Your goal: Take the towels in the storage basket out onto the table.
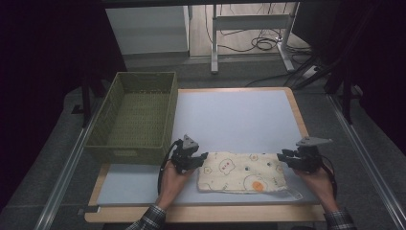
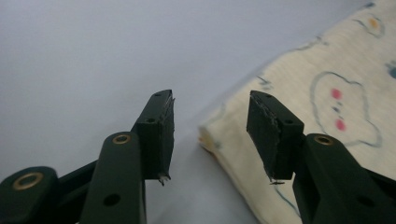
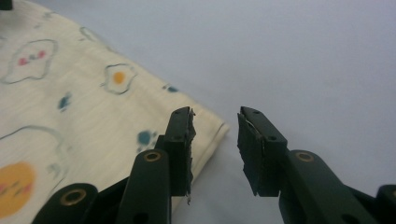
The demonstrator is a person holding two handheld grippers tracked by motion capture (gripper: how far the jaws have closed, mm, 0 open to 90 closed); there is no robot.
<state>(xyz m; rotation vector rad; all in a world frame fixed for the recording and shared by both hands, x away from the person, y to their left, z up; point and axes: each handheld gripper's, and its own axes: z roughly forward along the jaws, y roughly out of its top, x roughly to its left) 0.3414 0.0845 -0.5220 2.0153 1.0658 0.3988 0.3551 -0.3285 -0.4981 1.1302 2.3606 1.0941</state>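
A folded cream cloth printed with fried eggs and little pink-cheeked shapes lies flat near the table's front edge. My left gripper sits at the cloth's far left corner, jaws apart; in the left gripper view that corner of the cloth lies under the gap of the left gripper, unpinched. My right gripper hovers at the far right corner. In the right gripper view the right gripper stands open, the cloth edge by its left jaw, nothing clamped.
A green woven basket stands empty on the table's left side, behind my left hand. The pale table top stretches beyond the cloth. A desk frame and cables lie on the floor farther back.
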